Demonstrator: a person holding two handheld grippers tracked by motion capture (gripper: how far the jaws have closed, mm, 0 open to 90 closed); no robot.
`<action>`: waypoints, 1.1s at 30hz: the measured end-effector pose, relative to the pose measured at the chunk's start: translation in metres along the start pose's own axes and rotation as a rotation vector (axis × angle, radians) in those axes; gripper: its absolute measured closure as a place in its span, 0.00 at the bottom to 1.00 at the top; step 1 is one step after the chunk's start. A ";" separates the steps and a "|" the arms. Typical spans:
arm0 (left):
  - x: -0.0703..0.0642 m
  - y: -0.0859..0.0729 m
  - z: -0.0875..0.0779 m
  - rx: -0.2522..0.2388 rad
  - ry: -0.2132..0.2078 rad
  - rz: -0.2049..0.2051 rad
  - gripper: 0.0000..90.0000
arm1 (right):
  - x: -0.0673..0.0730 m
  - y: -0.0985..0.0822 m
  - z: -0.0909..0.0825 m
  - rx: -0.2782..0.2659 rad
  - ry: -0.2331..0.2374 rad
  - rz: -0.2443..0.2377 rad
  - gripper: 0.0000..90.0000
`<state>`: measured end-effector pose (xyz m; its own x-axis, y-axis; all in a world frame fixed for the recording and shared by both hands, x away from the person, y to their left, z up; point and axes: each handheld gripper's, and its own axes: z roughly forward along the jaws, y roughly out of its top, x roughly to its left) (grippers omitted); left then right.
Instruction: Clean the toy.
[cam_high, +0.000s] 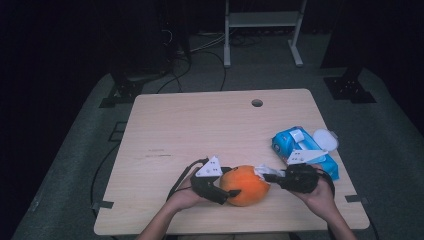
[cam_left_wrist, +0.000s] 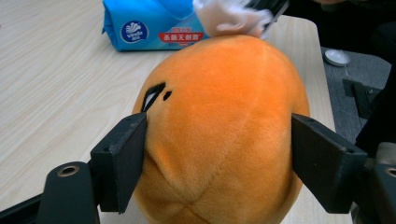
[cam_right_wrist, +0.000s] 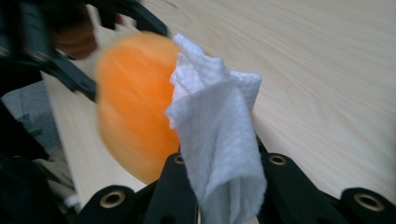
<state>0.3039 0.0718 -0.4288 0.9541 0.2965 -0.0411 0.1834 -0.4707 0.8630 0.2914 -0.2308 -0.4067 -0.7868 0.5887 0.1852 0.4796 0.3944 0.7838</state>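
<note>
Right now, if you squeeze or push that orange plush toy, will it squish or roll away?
The orange plush toy looks soft and fuzzy, so it would probably squish rather than break. Its rounded shape might let it roll, though the left tongs pinch its sides. It probably feels light.

Right tool (cam_right_wrist: 219, 186) clamping white tissue (cam_right_wrist: 219, 126) — pressed against orange plush (cam_right_wrist: 133, 107), wooden table (cam_right_wrist: 327, 70)

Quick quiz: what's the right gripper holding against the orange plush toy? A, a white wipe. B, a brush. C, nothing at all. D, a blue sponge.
A: the right gripper is clamped on a folded white wipe, whose free end lies against the orange plush toy that the left gripper grips by its sides.
</note>
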 end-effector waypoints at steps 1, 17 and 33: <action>0.001 0.000 0.000 0.000 -0.001 -0.004 0.26 | -0.005 -0.004 0.000 -0.001 0.001 0.023 0.90; -0.002 0.000 0.001 -0.044 -0.025 0.022 0.21 | -0.004 -0.003 0.004 -0.011 -0.008 0.018 0.90; -0.002 -0.001 0.004 -0.061 0.011 0.000 0.28 | 0.037 0.019 0.007 -0.068 -0.011 -0.100 0.91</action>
<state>0.3027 0.0679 -0.4315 0.9515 0.3056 -0.0356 0.1682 -0.4197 0.8919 0.2738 -0.1967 -0.3892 -0.8251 0.5564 0.0982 0.3715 0.4032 0.8363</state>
